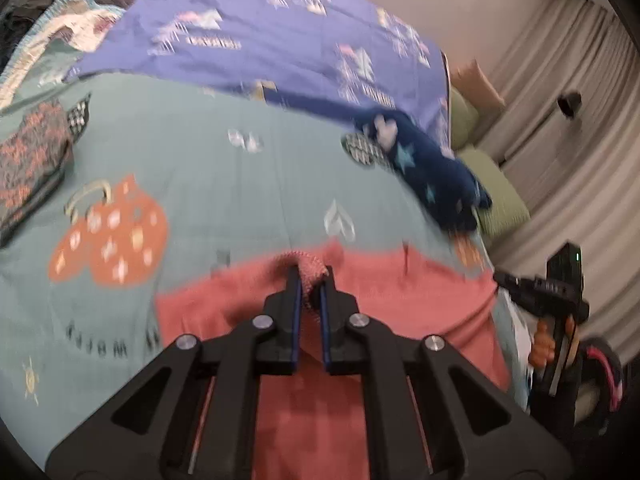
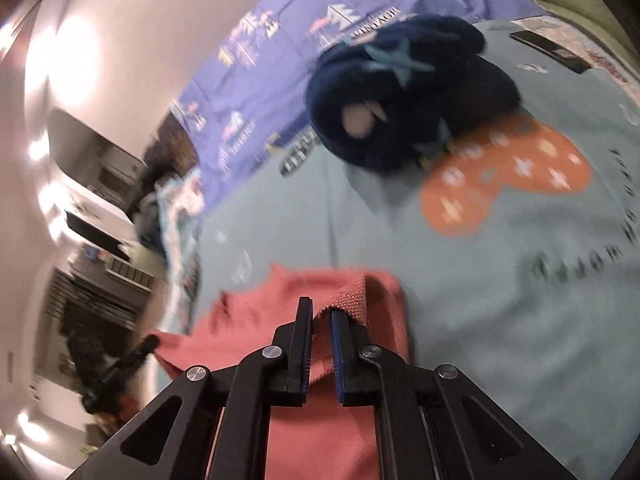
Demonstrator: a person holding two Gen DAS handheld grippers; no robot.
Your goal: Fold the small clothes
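Left wrist view is showing the left gripper (image 1: 310, 282) pinching an edge of the salmon-pink knit garment (image 1: 400, 296), which is lying low in the frame on the teal printed bedsheet (image 1: 240, 184). In the right wrist view the right gripper (image 2: 320, 312) is likewise clamping a raised fold of that garment. The fold looks only begun. A folded patterned cloth (image 1: 32, 164) is sitting at left, seemingly finished; the crumpled navy star-print garment (image 2: 404, 96) is waiting, well apart, obstructing nothing.

A bed (image 1: 240, 168) with a teal printed cover and a purple patterned sheet (image 1: 256, 36) stands against a plain pale wall (image 1: 460, 4). Beige curtains (image 1: 576, 128) hang beside it, with green pillows (image 1: 500, 196) nearby.
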